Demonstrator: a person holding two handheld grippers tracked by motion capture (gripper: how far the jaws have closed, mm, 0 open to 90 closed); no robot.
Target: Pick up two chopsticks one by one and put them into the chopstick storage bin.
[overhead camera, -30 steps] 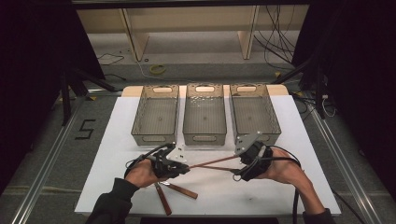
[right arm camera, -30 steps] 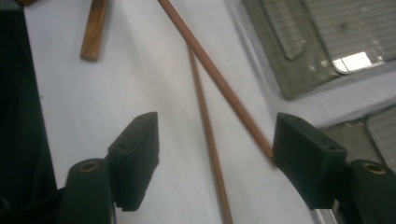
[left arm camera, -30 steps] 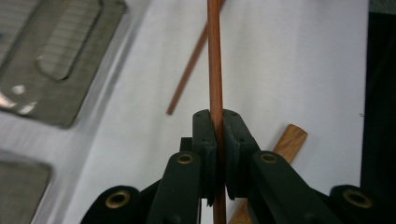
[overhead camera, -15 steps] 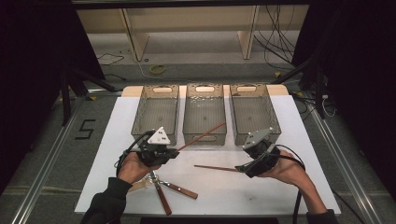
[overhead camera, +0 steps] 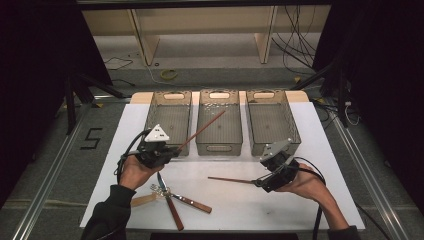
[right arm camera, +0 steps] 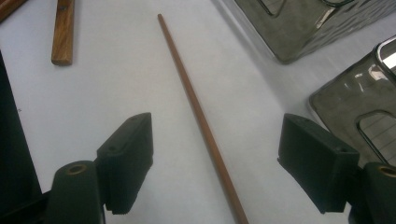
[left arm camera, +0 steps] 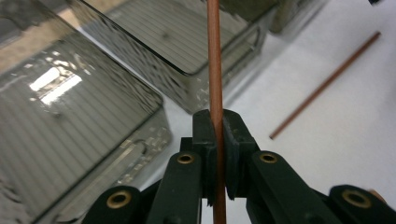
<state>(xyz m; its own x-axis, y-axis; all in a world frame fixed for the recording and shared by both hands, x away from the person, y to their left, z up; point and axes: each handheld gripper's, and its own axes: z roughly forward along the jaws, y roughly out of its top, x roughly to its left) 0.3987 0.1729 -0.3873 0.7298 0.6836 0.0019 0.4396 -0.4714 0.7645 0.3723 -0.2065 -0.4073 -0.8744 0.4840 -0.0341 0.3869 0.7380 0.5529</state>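
My left claw (left arm camera: 215,154) is clamped on a thin reddish-brown wooden stick (overhead camera: 201,131), which slants up and away over the middle smoked-plastic bin (overhead camera: 219,120). My right claw (right arm camera: 217,163) stands wide apart, straddling a second matching stick (right arm camera: 196,109) flat on the white table (overhead camera: 300,200), its long axis running straight ahead between the jaws, so this hand is nearer.
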